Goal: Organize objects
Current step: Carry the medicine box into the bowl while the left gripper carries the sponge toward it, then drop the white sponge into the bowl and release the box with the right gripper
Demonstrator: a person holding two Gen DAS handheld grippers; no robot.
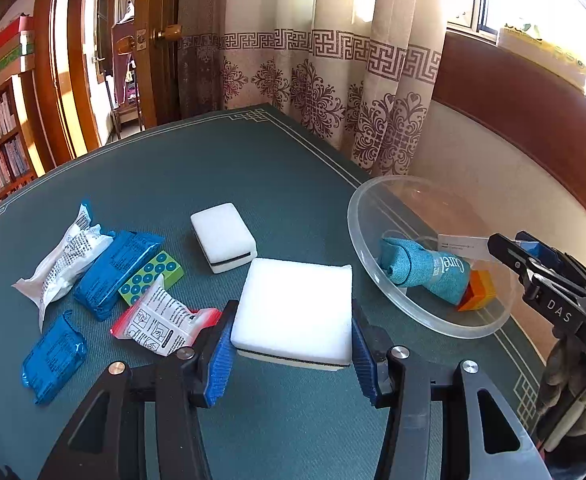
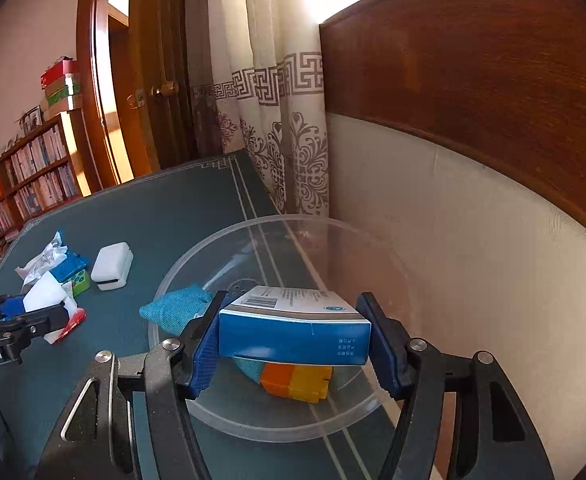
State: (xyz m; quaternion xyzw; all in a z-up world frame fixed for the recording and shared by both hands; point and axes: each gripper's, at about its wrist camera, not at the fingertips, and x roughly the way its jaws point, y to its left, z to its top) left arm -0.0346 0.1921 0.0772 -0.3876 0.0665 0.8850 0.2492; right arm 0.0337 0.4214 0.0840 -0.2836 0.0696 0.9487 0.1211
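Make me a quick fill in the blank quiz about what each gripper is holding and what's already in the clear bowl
1. The left gripper is clamped on a white ____.
2. The right gripper holds a blue and white ____ above the clear bowl.
3. Inside the bowl, beside the teal cloth pouch, lies an orange and ____ block.
4. The smaller white sponge rests on the ____ table mat.

Missing words: sponge; box; yellow; green

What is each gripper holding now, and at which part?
The left gripper holds a white sponge block by its two opposite sides. The right gripper holds a blue and white box by its two short ends.
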